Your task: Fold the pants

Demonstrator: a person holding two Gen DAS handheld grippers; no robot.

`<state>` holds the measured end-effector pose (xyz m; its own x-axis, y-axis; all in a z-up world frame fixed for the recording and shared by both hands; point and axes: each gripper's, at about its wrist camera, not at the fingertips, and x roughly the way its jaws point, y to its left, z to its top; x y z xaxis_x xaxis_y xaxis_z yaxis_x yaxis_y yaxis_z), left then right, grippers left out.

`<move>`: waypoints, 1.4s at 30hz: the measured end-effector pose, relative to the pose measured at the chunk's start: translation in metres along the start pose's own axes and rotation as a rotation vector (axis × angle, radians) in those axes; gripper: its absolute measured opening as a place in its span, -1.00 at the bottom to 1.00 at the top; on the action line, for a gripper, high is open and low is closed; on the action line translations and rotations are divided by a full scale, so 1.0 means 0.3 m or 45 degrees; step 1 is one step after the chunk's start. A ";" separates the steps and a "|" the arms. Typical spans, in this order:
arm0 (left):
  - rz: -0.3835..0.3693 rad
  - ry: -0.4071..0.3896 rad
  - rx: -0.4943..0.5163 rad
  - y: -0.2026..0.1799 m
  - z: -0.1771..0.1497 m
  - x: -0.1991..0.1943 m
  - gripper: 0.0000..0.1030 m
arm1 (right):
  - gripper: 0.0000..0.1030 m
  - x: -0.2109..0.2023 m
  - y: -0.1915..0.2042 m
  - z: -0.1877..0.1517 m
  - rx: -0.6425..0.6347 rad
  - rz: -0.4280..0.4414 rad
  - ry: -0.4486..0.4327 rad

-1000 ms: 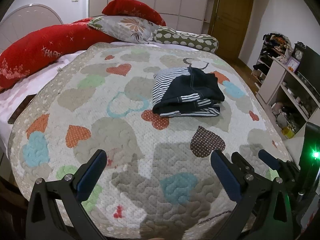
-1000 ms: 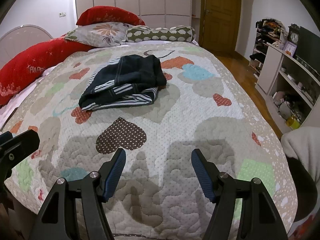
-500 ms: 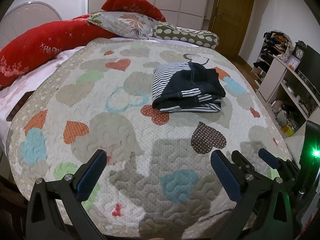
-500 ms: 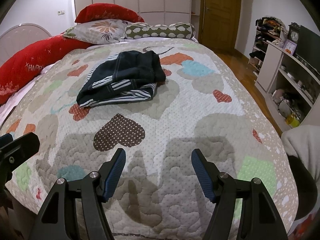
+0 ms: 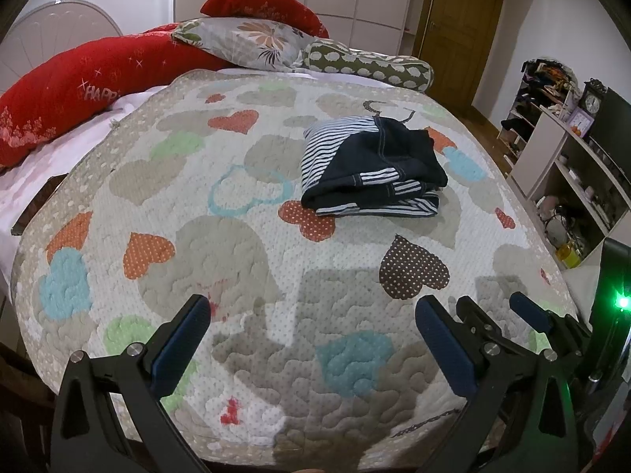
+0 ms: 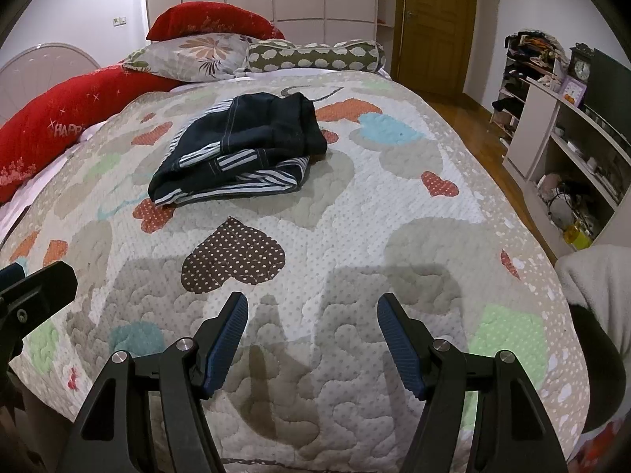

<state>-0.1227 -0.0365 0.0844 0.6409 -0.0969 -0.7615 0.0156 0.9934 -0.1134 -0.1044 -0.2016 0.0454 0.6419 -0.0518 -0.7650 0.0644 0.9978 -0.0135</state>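
Note:
Dark navy pants with white-striped lining lie folded in a compact bundle on the heart-patterned quilt, toward the far middle of the bed; in the right wrist view the pants sit left of centre. My left gripper hovers over the quilt's near edge, open, nothing between its blue pads. My right gripper is open too and holds nothing, well short of the pants. The right gripper's fingers show at the left wrist view's lower right.
Red pillows, a floral pillow and a green patterned bolster line the bed's head. A wooden door and white shelving with clutter stand to the right, beyond a strip of wood floor. A white cloth lies at the right edge.
Both views have tilted slightly, so the bed and pants sit a little lower in the frames. The pants have not moved on the quilt and both grippers stay open.

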 end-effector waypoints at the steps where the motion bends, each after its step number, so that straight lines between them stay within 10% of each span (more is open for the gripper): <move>1: 0.001 -0.001 0.000 0.000 0.000 0.000 1.00 | 0.41 0.003 0.000 -0.002 0.000 0.001 0.002; 20: 0.140 0.185 -0.066 0.165 -0.027 0.255 1.00 | 0.42 0.058 -0.071 0.019 0.081 0.003 0.046; 26: 0.162 0.108 -0.018 0.159 -0.077 0.262 1.00 | 0.42 0.100 -0.109 0.033 0.134 -0.004 0.070; 34: 0.109 0.127 0.022 0.171 -0.077 0.271 1.00 | 0.42 0.118 -0.126 0.044 0.156 0.014 0.067; 38: -0.104 0.124 -0.040 0.204 -0.002 0.214 0.56 | 0.42 0.129 -0.147 0.081 0.165 0.035 0.067; 42: -0.179 0.107 -0.073 0.214 0.127 0.215 0.56 | 0.42 0.138 -0.183 0.167 0.199 0.118 0.036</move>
<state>-0.0510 0.0232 0.0523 0.5688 -0.2422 -0.7860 0.0552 0.9648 -0.2573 -0.0431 -0.2605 0.0466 0.6288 0.0436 -0.7764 0.1251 0.9798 0.1563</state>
